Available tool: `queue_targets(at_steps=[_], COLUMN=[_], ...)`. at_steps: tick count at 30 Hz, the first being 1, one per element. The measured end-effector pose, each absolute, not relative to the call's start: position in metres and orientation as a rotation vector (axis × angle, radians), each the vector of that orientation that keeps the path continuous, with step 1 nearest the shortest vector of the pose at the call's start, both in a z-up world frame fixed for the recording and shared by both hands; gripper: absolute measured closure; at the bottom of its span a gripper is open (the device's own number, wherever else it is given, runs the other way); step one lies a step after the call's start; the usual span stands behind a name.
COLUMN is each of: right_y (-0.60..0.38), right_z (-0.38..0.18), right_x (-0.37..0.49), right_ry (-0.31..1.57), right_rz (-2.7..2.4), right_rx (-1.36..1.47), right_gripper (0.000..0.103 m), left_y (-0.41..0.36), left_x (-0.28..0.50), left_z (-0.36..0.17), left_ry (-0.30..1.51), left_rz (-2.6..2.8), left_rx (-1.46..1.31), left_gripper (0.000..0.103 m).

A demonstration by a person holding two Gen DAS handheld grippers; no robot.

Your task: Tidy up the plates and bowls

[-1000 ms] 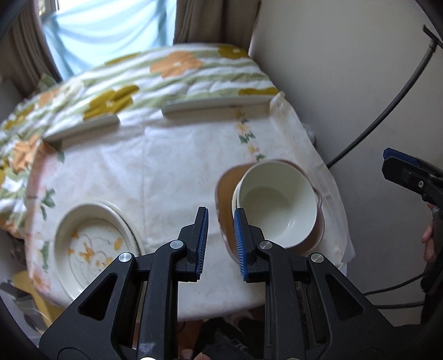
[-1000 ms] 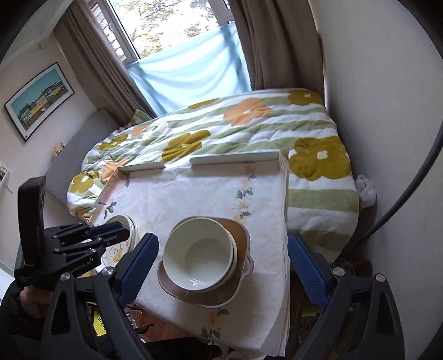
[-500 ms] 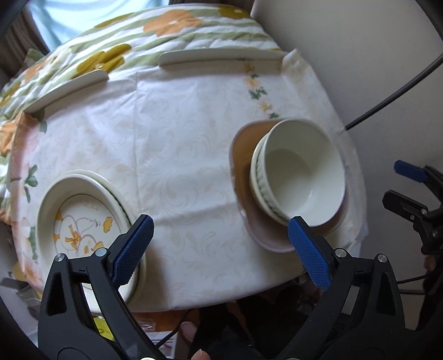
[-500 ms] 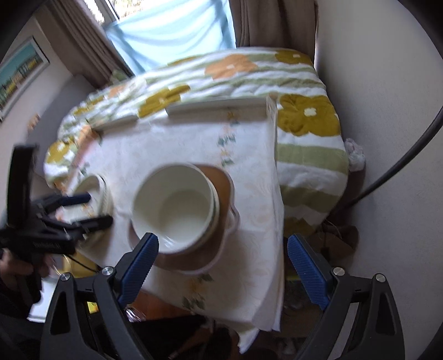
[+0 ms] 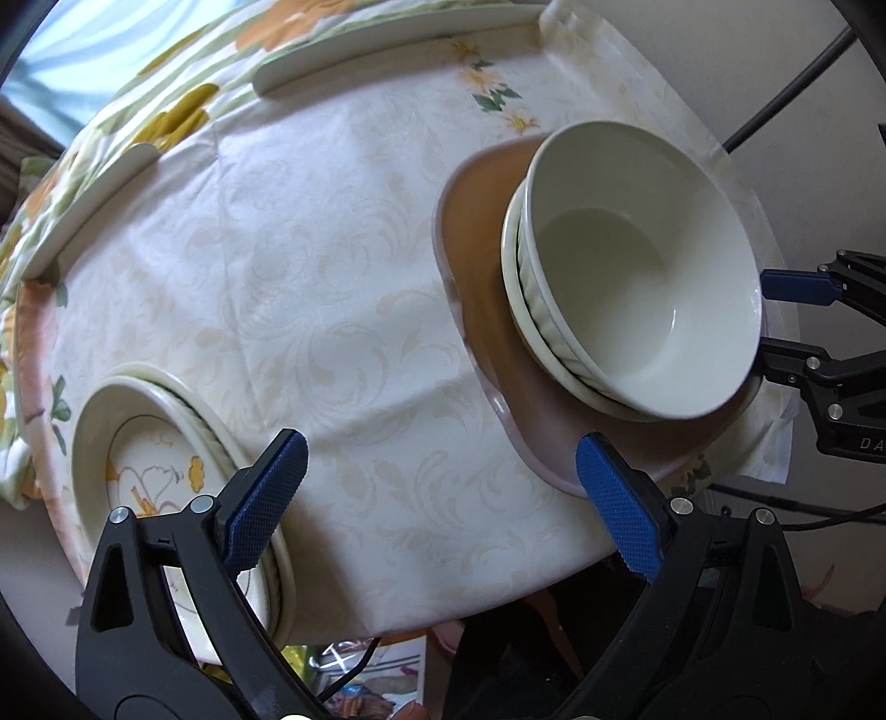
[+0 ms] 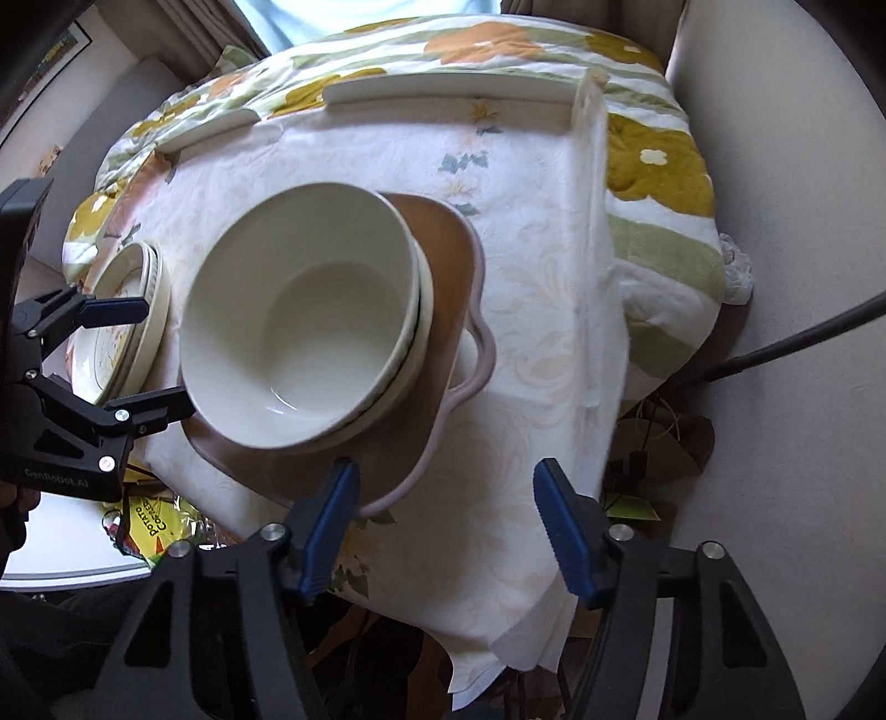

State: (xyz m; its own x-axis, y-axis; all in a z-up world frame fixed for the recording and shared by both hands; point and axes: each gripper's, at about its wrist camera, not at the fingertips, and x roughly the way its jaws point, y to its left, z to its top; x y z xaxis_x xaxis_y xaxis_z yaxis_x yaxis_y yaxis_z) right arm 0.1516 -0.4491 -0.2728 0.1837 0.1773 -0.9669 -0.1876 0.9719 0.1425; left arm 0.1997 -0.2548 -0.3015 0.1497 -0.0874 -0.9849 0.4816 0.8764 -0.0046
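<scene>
While both grippers hang over the near edge of the table, neither holds anything. Left gripper has its blue pads spread wide, one pad over the rim of the floral plates, the other just in front of the brown tray; between them lies bare tablecloth. In the right wrist view the same gripper shows from the side at the left, its two fingers apart, one over the plates, one reaching to the lower left side of the bowls.

Right gripper is also open, though less wide. Its left pad sits over the near rim of the tray; its right pad is over the cloth near the table's right edge. In the left wrist view it appears at the right, fingers parted, just beside the bowl's rim.

Two cream bowls are nested and stand on the tray at the right of the table; the upper bowl is empty and sits a little off-centre in the lower one. The floral plates are stacked at the left near corner, apart from the tray.

Beyond the table lies a flowered quilt, and a black cable runs along the wall at the right.
</scene>
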Motion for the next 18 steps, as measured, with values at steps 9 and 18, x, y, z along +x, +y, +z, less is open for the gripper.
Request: queue_targets(at_steps=[9,18], right_y=[-0.439,-0.437], right_z=[-0.291,-0.3], right_x=[0.161,0.165], right_ry=[1.398,1.373], right_rz=[0.313,0.355], right_rx=[0.005,0.047], right_gripper=[0.071,0.08], left_y=[-0.263,-0.27], left_x=[0.208,0.205], left_z=[-0.32,-0.327], left_ry=[1.438,1.402], left_rz=[-0.459,-0.48], left_rx=[0.3,0.216], left_gripper=[0.006,0.065])
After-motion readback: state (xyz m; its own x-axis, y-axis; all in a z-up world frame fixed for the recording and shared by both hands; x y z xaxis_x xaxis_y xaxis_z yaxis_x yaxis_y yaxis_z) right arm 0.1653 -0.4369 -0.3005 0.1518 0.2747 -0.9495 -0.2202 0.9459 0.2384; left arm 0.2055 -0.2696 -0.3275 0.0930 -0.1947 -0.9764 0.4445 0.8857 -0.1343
